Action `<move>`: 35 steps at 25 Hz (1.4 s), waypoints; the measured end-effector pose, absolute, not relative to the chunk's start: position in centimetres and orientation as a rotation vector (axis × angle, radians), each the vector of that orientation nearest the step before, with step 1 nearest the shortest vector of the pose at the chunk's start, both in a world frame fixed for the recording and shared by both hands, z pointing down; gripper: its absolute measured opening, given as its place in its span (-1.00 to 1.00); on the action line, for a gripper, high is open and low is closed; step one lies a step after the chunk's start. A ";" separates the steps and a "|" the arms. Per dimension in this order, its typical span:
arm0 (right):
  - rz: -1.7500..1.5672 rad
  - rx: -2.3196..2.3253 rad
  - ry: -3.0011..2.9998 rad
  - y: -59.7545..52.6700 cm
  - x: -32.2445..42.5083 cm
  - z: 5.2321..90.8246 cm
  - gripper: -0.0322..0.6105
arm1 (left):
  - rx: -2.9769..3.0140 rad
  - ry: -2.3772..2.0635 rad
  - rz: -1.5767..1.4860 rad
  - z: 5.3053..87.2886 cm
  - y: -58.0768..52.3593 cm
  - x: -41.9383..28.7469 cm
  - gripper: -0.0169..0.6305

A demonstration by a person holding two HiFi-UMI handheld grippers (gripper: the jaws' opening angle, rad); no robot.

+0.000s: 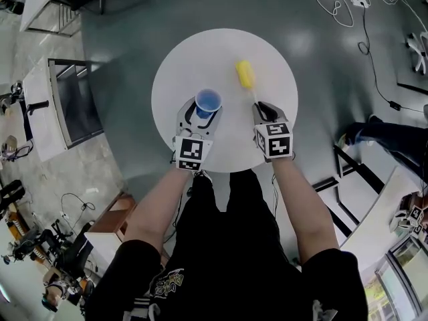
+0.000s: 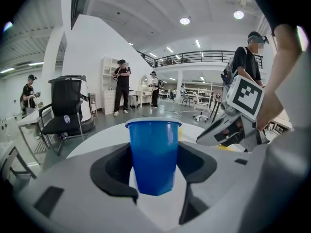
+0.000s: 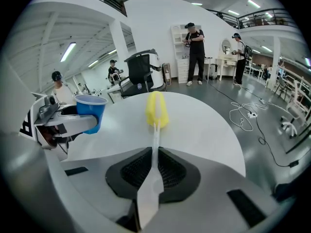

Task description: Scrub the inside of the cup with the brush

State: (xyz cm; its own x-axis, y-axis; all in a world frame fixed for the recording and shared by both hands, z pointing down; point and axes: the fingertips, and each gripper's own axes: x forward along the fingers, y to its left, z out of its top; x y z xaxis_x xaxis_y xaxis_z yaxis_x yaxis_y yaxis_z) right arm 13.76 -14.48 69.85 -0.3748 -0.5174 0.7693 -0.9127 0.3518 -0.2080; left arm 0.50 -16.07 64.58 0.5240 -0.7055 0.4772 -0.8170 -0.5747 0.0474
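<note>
A blue plastic cup (image 1: 208, 102) stands upright between the jaws of my left gripper (image 1: 203, 114), which is shut on its sides over the round white table (image 1: 200, 52). In the left gripper view the cup (image 2: 153, 154) fills the gap between the black pads. My right gripper (image 1: 262, 110) is shut on the thin white handle of a brush with a yellow sponge head (image 1: 245, 74). In the right gripper view the brush (image 3: 157, 109) points away over the table, with the cup (image 3: 91, 108) to its left. The brush head is apart from the cup.
White cables (image 1: 361, 5) lie on the dark floor at the upper right. A black-framed stand (image 1: 73, 99) is left of the table. A black office chair (image 2: 65, 110) and several standing people (image 2: 121, 86) are farther off. A desk edge (image 1: 374, 212) sits at the right.
</note>
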 end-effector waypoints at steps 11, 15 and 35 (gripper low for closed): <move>0.830 1.182 -2.271 -14.3 9.8 63.7 -0.21 | 2.498 -1.265 0.613 65.0 -16.7 -0.1 -0.13; 1.049 1.005 -2.488 -14.7 4.9 61.1 -0.05 | 2.512 -1.249 0.624 65.2 -16.4 0.0 -0.13; 1.058 0.697 -2.533 -14.6 -1.9 62.2 0.02 | 2.610 -1.161 0.640 64.0 -14.9 -0.3 -0.13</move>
